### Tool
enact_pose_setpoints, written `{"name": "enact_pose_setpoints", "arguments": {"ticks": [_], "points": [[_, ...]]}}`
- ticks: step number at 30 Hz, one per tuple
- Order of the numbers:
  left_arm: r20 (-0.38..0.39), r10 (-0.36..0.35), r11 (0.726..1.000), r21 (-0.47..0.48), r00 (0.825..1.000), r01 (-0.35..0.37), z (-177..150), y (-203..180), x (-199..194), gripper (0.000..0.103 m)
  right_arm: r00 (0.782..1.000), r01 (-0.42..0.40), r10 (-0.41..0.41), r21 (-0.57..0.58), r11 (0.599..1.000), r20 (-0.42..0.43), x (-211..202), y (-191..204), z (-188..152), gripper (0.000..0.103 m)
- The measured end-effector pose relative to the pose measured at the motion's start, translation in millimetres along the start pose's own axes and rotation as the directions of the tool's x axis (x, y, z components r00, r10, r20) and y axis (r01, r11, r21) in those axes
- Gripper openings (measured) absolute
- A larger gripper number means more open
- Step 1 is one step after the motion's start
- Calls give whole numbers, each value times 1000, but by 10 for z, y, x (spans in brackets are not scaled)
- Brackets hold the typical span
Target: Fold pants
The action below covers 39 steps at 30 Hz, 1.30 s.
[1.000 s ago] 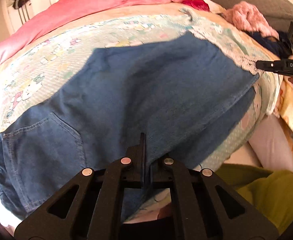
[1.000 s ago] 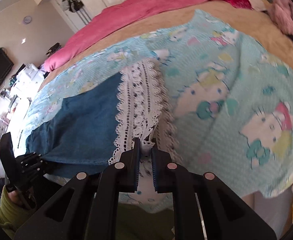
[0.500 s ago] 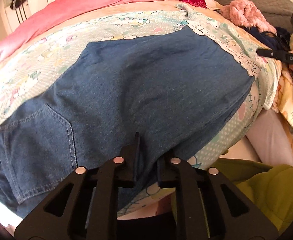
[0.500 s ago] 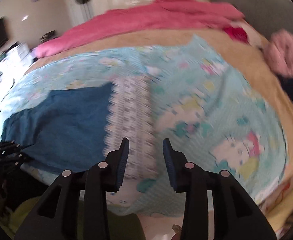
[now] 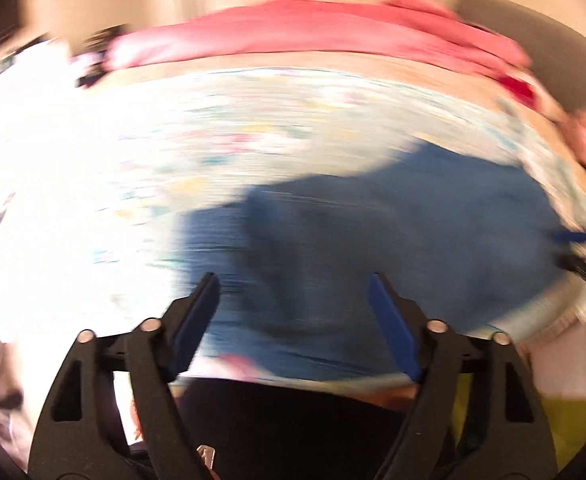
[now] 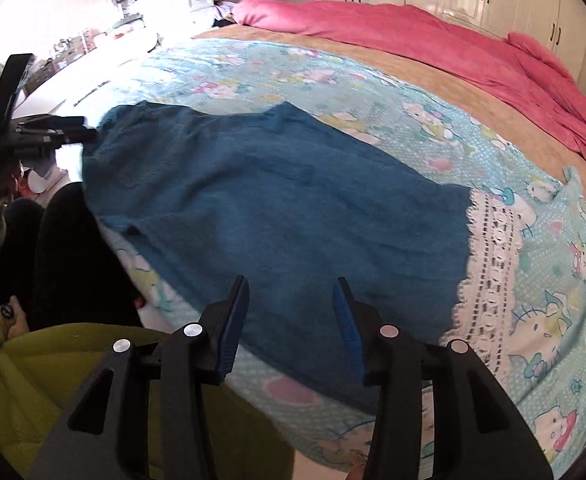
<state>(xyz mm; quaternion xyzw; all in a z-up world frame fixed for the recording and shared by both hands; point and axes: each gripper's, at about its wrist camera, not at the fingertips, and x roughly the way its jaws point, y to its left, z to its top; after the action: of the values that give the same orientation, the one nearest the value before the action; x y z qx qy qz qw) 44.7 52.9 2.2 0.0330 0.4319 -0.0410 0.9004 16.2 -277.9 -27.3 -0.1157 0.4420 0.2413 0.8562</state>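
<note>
The blue denim pants (image 6: 277,200) lie folded flat on the bed, with a white lace hem (image 6: 489,264) at their right end. My right gripper (image 6: 291,284) hovers over their near edge. Its jaws are opening and nothing is between them. In the left wrist view everything is smeared by motion. There the pants (image 5: 393,232) fill the centre and right. My left gripper (image 5: 293,280) is over their near edge, jaws opening wide and holding nothing. The left gripper (image 6: 53,132) also shows beside the pants' left end, and the right gripper (image 5: 581,252) shows at the far right.
A cartoon-cat blanket (image 6: 533,312) covers the bed under the pants, over a beige sheet (image 6: 433,80). A pink duvet (image 6: 433,32) lies along the far side. A person's green top (image 6: 53,380) and dark trouser legs (image 6: 65,248) are at the near left edge.
Both grippers were shut on the pants' near edge and have let go and opened. Both have swung sideways and rolled. The right now looks over the whole pants. The pants stay flat.
</note>
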Motion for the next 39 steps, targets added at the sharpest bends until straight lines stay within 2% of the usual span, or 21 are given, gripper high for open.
{"name": "enact_pose_setpoints", "arguments": {"ticks": [1, 4, 5, 6, 7, 9, 11, 13, 15, 18, 20, 22, 23, 25, 28, 29, 30, 31, 34, 37, 39], "points": [[-21, 45, 998, -34, 999, -45, 14, 99, 78, 87, 1000, 7, -7, 0, 1000, -8, 4, -19, -13, 42], [-83, 45, 994, -97, 996, -53, 20, 205, 339, 85, 999, 15, -15, 8, 1000, -43, 35, -131, -68, 42], [-85, 24, 994, -103, 996, -33, 17, 196, 409, 55, 998, 13, -12, 17, 1000, -66, 60, -165, -98, 42], [-85, 11, 994, -105, 996, -20, 15, 181, 456, 43, 996, 15, -13, 27, 1000, -88, 91, -193, -126, 42], [-85, 14, 994, -107, 996, -23, 25, 165, 484, 36, 992, 24, -19, 40, 999, -122, 138, -234, -177, 42], [-52, 41, 995, -91, 998, -46, 48, 196, 440, 36, 990, 19, -11, 53, 998, -142, 152, -260, -250, 43], [-36, 104, 992, -62, 994, -106, 69, 253, 425, 36, 991, 7, 2, 65, 998, -135, 146, -264, -299, 43], [-60, 73, 992, -101, 996, -79, 49, 389, 493, 40, 991, 0, 9, 73, 997, -130, 146, -271, -315, 43], [-51, 73, 990, -113, 996, -78, 43, 401, 461, 40, 991, 3, 6, 65, 998, -137, 145, -263, -298, 43], [28, 118, 989, -96, 993, -115, 129, 286, 157, 47, 991, -16, 24, 61, 998, -130, 78, -255, -272, 44], [107, 129, 990, -66, 986, -123, 215, 143, -80, 51, 996, -58, 64, 88, 994, -65, -25, -271, -190, 44], [139, 52, 998, -41, 989, -46, 296, -53, -184, 55, 998, -66, 68, 98, 993, -17, -64, -280, -106, 47], [130, -29, 999, -20, 991, 32, 325, -181, -161, 59, 998, -69, 70, 99, 993, -2, -59, -278, -69, 48], [92, -121, 992, 28, 988, 119, 348, -425, -29, 60, 997, -77, 78, 111, 991, -9, -9, -274, -38, 49], [-2, -185, 978, 102, 983, 185, 250, -770, 298, 60, 996, -45, 56, 137, 990, -76, 107, -292, -105, 49], [-63, -197, 972, 116, 978, 204, 189, -852, 481, 61, 992, -23, 41, 145, 989, -119, 181, -320, -169, 49], [-125, -200, 968, 126, 972, 215, 96, -896, 620, 61, 991, -25, 44, 149, 989, -126, 208, -327, -207, 50], [-166, -172, 970, 142, 971, 196, 28, -941, 781, 61, 993, -35, 51, 150, 988, -105, 187, -332, -241, 50], [-108, -139, 966, 204, 984, 159, 79, -1053, 662, 61, 994, -49, 63, 149, 988, -91, 124, -329, -240, 51], [-27, -200, 953, 228, 979, 201, 373, -1113, 497, 61, 996, -85, 88, 158, 984, -10, -45, -384, -189, 52], [-22, -216, 951, 220, 976, 215, 608, -1150, 552, 61, 997, -74, 72, 168, 983, 20, -71, -431, -115, 56]]}}
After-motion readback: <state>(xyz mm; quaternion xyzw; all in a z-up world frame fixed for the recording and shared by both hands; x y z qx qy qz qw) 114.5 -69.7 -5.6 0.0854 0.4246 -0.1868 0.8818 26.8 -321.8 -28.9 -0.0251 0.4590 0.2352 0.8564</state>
